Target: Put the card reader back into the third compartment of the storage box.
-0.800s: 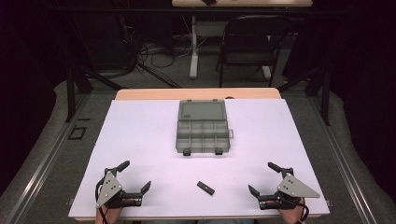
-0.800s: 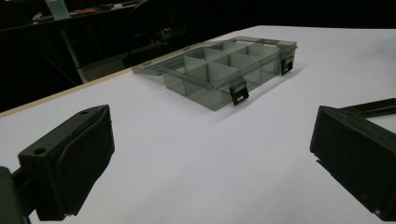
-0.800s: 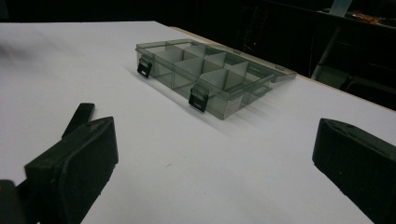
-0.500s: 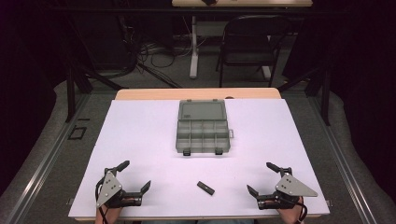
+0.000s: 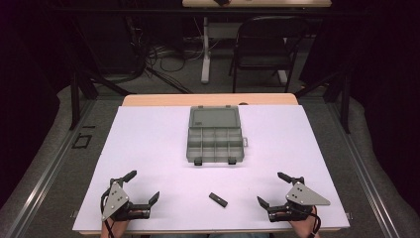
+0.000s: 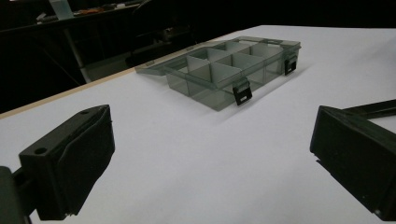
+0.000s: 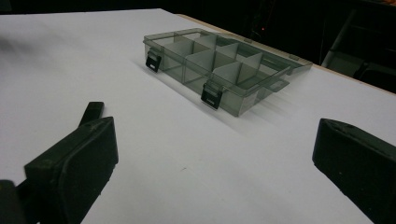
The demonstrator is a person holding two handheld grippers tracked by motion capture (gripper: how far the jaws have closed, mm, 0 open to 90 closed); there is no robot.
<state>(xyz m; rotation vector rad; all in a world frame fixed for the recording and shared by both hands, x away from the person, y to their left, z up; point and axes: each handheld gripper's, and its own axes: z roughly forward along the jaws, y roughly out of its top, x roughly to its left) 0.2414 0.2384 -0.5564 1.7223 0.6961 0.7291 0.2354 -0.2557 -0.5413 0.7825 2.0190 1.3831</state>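
Since a moment ago almost nothing has changed: the left claw (image 5: 139, 186) rests near the worktop's (image 5: 148, 139) front edge, released and empty. The small black bar (image 5: 218, 199) lies between the claws, and the open, empty compartment box (image 5: 215, 143) sits well beyond it. The right claw (image 5: 274, 188), also released and empty, has drifted slightly, so I judge work not yet begun

The compartment box (image 5: 215, 143) sits mid-bench (image 5: 148, 148) toward the far edge, lid folded flat behind it. Nearer the person, a small flat bar (image 5: 218, 200) lies on the bench between the left tool (image 5: 143, 186) and the right tool (image 5: 271, 189), each at a near corner. Beyond the bench, a folding chair (image 5: 265, 47) stands on the floor.
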